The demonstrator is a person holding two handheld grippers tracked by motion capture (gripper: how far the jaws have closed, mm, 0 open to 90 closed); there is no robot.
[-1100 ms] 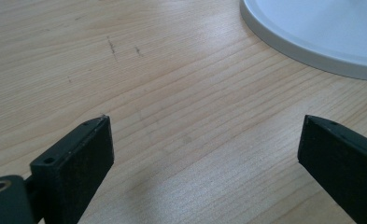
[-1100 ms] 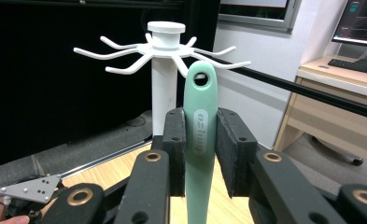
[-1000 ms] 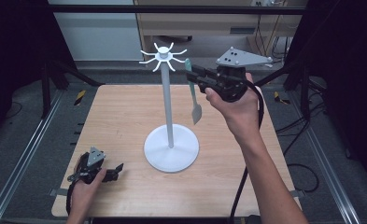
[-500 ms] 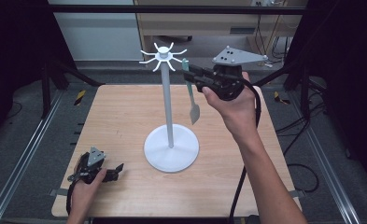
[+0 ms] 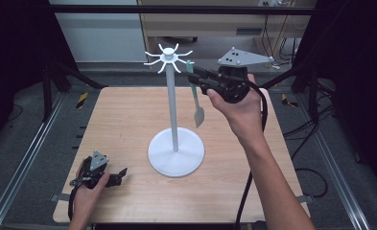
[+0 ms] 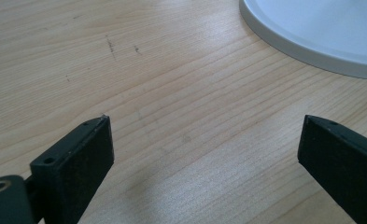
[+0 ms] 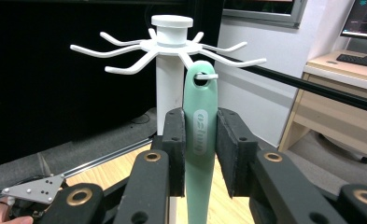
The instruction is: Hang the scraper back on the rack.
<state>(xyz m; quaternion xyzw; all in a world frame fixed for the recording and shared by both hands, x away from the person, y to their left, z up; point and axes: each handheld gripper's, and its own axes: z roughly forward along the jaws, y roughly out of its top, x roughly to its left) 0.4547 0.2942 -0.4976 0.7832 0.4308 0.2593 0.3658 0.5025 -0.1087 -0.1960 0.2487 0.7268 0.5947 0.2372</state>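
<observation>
A: Where's your spatula (image 7: 201,140)?

B: Its eyelet is on a hook of the white stand (image 7: 171,70); your right gripper (image 7: 201,149) clamps its handle just below. It looks light, stiff and slick, so hold mid-handle.

A: Left gripper (image 5: 110,177)?

B: Spread wide near the stand's base, holding nothing.

A lab or test room set up for recording, not a home. A bare wooden counter (image 5: 128,124) sits inside a black metal frame (image 5: 176,8) with rails (image 5: 23,163) on the floor at 9 and 3 o'clock. Loose cables (image 5: 311,129) trail over grey carpet at 3 o'clock. At 12 o'clock stands a pale wood desk (image 5: 215,24); the right gripper view shows another desk (image 7: 340,70) with a keyboard (image 7: 363,59) and a monitor (image 7: 365,18)
</observation>
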